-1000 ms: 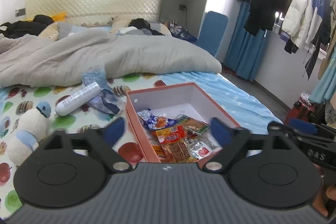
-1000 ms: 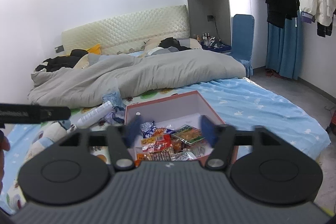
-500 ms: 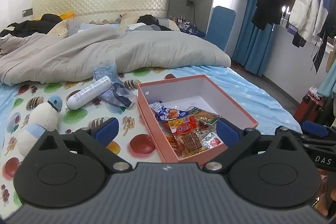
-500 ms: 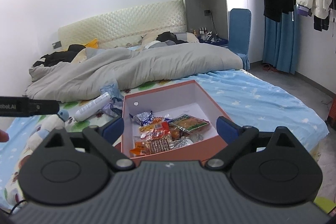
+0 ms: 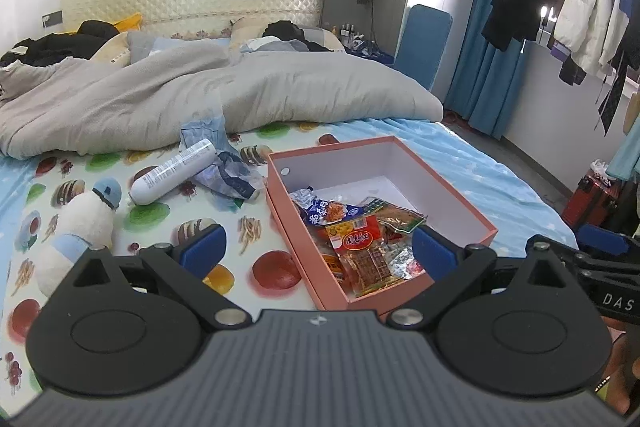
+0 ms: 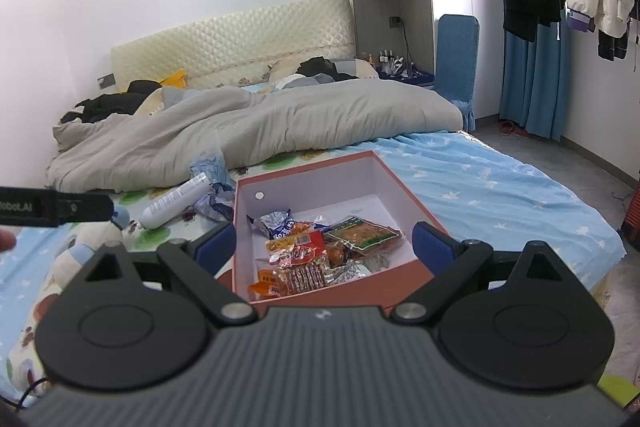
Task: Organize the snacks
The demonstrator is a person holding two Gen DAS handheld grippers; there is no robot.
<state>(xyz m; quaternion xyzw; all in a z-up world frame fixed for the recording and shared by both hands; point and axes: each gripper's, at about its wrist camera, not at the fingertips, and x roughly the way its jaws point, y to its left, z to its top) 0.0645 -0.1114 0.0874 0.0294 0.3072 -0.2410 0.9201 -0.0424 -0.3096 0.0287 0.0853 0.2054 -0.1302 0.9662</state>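
While both spread wide, hand-held grippers (image 5: 316,251) (image 6: 325,242) hover over box (image 6: 348,291).

Right claw (image 6: 324,247) jaws wide, empty — pink box (image 6: 416,203) of snack packets (image 6: 320,251) on bed (image 6: 480,183)

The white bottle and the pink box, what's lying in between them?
A crumpled blue wrapper lies between the white bottle and the pink box, on the fruit-print sheet. Both wrist views show it.

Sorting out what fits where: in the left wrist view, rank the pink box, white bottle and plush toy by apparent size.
1. pink box
2. plush toy and white bottle: similar; the toy lies nearer, so unsure.
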